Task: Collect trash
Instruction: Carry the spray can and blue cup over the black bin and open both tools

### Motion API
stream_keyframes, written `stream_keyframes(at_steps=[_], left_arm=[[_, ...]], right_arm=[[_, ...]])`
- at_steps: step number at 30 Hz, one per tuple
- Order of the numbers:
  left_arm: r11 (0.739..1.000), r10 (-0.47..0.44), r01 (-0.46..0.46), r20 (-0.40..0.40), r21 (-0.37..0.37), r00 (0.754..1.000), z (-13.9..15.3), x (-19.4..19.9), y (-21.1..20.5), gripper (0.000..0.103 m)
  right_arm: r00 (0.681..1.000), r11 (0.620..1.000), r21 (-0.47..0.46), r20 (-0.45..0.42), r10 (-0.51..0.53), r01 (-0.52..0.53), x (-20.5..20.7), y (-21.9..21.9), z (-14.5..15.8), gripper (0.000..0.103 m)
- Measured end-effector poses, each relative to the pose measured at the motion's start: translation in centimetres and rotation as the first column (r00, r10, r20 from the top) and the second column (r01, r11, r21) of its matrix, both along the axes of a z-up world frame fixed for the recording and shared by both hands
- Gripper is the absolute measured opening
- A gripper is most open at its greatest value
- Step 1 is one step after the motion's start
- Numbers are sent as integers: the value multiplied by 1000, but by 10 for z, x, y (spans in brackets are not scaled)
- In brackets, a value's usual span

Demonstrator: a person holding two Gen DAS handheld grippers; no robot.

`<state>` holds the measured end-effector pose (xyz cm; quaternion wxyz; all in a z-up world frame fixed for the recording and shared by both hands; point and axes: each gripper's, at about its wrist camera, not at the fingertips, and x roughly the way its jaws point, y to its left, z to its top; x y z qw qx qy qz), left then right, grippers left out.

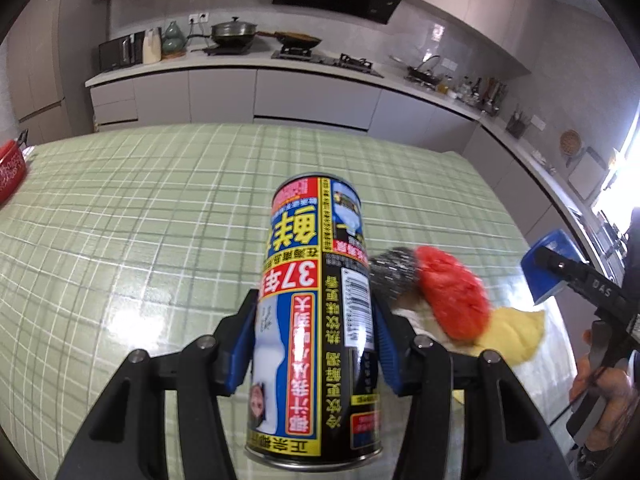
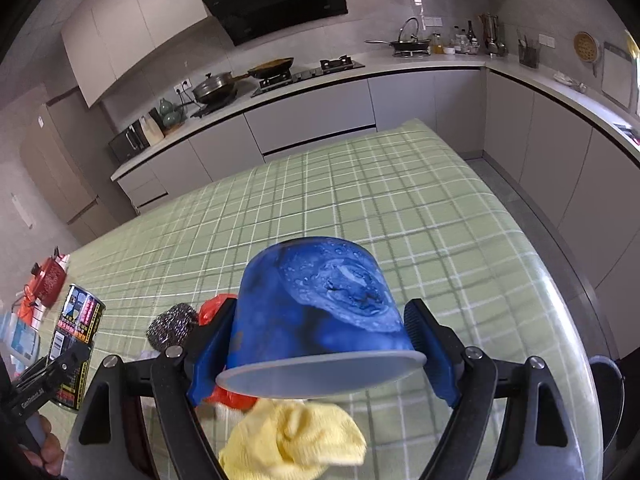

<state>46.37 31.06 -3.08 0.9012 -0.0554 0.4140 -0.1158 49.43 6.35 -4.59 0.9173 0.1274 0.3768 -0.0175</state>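
My left gripper [image 1: 316, 332] is shut on a tall drink can [image 1: 316, 312] with red, yellow and blue print, held above the green checked table [image 1: 140, 208]. The can also shows at the left of the right wrist view [image 2: 78, 332]. My right gripper [image 2: 320, 344] is shut on a blue paper cup [image 2: 320, 312], tipped with its white rim toward the camera. The cup shows in the left wrist view [image 1: 550, 264] at the right. On the table between them lie a steel scouring ball [image 1: 394, 274], a red plastic piece [image 1: 452, 296] and a yellow cloth [image 2: 296, 440].
A red object [image 2: 48, 280] sits near the table's far left edge, with light packets [image 2: 20, 340] beside it. Kitchen counters [image 2: 320, 76] with pans and a stove run behind and along the right. A dark round stool [image 2: 606, 392] stands by the right table edge.
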Motion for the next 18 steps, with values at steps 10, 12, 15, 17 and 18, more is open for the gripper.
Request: stream_keyframes(at_steps=[10,12,15,17,18], left_arm=[[1000,25,-24,23,-14,999,7,-59,-70,54],[999,22,-21,25,-28,999,7,-71,-86,54],[999,-8,8,27,-36,1000,9,-84,-112,54],[998,-41,42,30,-37,999,11,-93,-129,54],[997,-60,61,31,-37,998,10,-98,-137,54]], right_arm=[[994,993,45,8,107,-107,-54,-51,1,84],[992,991,42,6,126,-126,-66,-63,1,84],[992,991,43,6,124,-124,-91,-88,2,84],[994,993,40,10,106,-107,-108,-103,3,84],[995,995,39,12,96,-96,-114,-109,4,84]])
